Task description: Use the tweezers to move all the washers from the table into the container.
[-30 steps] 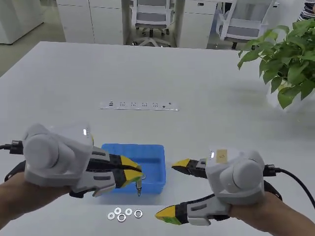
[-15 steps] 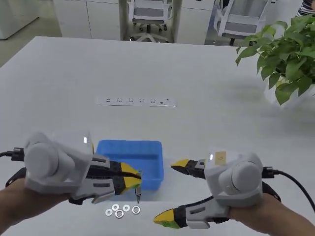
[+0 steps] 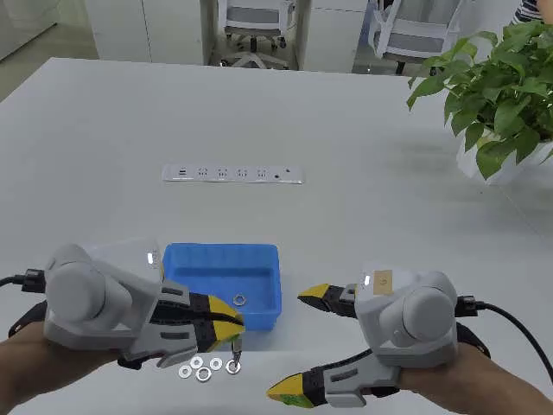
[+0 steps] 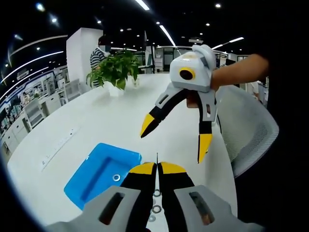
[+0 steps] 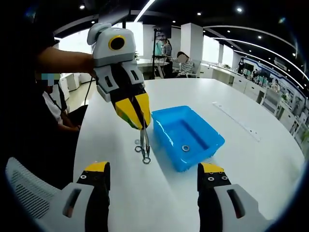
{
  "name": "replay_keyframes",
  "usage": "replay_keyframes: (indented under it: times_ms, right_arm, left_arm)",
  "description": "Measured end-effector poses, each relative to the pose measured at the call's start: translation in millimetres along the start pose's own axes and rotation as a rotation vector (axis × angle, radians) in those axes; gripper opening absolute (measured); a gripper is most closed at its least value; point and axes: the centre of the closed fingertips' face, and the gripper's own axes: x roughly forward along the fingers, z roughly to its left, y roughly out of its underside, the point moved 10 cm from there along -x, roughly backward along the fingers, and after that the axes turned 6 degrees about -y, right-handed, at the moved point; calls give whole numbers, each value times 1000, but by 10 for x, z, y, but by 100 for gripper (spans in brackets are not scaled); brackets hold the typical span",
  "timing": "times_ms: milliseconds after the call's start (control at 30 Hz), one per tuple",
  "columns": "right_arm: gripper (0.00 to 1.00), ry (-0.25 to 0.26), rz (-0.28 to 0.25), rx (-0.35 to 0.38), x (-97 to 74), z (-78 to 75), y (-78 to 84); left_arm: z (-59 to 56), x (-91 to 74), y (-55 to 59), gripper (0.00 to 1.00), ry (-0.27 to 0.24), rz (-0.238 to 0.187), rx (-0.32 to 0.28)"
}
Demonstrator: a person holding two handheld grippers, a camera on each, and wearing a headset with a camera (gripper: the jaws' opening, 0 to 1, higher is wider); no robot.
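My left gripper [image 3: 237, 317] [image 4: 158, 168] is shut on thin metal tweezers [image 3: 237, 342] [image 5: 144, 137] that point down at the table. Their tip sits at the rightmost of several small metal washers [image 3: 203, 373] [image 5: 146, 160] [image 4: 157, 209] lying in a cluster just in front of the blue container [image 3: 259, 259] [image 4: 91, 176] [image 5: 203, 130]. Whether the tip grips that washer I cannot tell. One washer [image 3: 240, 300] [image 4: 116, 177] [image 5: 186, 148] lies inside the container. My right gripper [image 3: 298, 344] [image 5: 153, 168] is open and holds nothing, hovering to the right of the container.
A white power strip [image 3: 233, 175] lies further back on the white table [image 3: 363, 207]. A potted green plant [image 3: 492, 95] stands at the far right. Office chairs [image 3: 251, 22] stand beyond the table's far edge.
My left gripper has lowered the tweezers from the container's front edge to the washers on the table. The right gripper has stayed open in about the same place.
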Motion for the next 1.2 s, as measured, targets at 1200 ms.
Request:
replay_keyframes:
  times_ms: [1200]
  right_arm:
    - [68,-42,7,-23,75,37,26]
  left_arm:
    - [-23,26,73,6,23,11,-7]
